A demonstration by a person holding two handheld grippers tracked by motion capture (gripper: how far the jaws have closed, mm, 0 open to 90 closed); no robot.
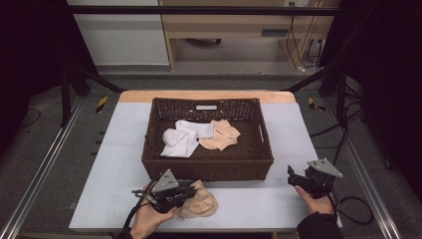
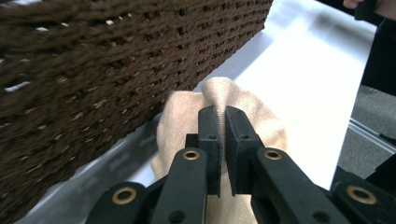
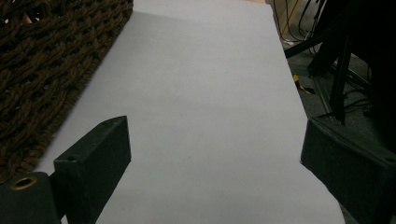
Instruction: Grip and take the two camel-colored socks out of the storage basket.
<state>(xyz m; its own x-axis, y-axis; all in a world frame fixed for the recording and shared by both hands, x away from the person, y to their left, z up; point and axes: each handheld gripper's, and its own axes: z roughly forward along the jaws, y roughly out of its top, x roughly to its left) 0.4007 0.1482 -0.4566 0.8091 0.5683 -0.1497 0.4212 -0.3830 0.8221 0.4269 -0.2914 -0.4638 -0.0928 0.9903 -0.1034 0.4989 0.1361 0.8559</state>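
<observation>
- My work surface is a table [image 1: 119, 149] topped with a pale grey sheet, with a strip of bare wood along its far edge.
- A dark brown wicker basket [image 1: 209, 167] stands directly on it, about the middle, nearer the far side.
- A beige sock [image 1: 201, 203] lies crumpled on the sheet just in front of the basket's near wall, towards my left.
- To my right of the basket the sheet [image 3: 201, 93] is bare.

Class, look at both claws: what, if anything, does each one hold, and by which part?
The left claw pinches a raised fold of the beige sock lying before the basket. The right claw stands open, holding nothing.
</observation>
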